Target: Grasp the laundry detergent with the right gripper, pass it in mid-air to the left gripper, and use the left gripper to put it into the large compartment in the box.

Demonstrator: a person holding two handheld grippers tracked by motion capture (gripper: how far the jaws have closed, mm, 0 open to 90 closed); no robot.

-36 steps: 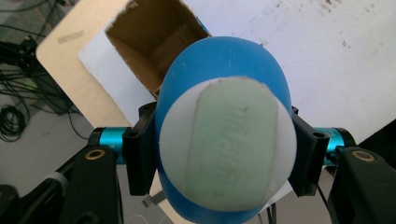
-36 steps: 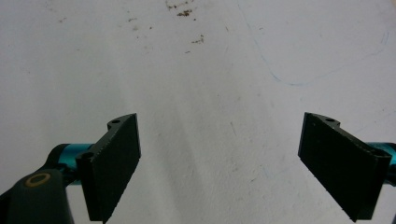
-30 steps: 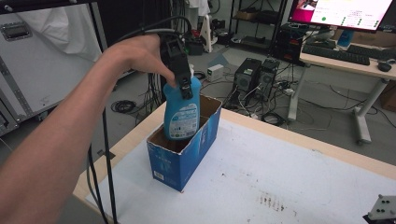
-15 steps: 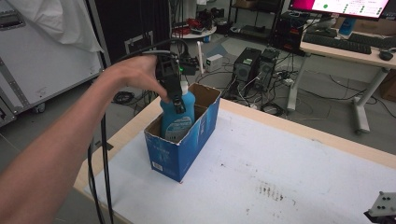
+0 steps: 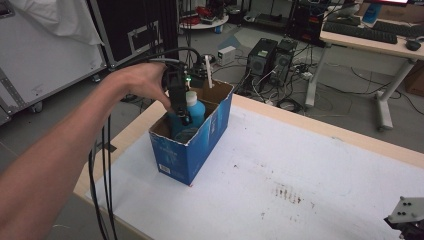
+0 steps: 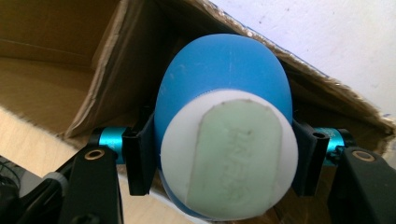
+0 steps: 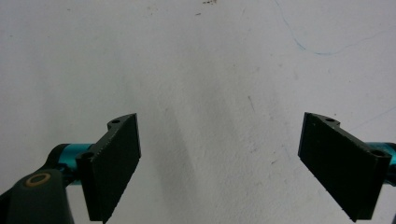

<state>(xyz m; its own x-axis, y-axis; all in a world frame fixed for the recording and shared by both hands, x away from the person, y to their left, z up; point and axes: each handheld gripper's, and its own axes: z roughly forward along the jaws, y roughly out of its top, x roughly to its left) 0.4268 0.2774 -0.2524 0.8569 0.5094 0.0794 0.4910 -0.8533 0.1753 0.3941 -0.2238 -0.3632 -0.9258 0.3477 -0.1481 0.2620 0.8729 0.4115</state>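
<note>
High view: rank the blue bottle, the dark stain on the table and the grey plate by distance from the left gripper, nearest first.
1. Blue bottle, clamped in the left gripper, inside the box.
2. Dark stain, on the table, centre-right.
3. Grey plate, bottom right corner.

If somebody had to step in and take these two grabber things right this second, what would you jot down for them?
Left gripper: shut on the blue bottle, jaws pressing the neck just below its white cap.
Right gripper: open, holding nothing, over the bare white tabletop.
Things: the bottle sits low inside the blue cardboard box near the table's left edge.
Done: bottle is in the box.
Left: probably let go and lift the left gripper clear; whether the bottle rests on the box floor cannot be told.
</note>
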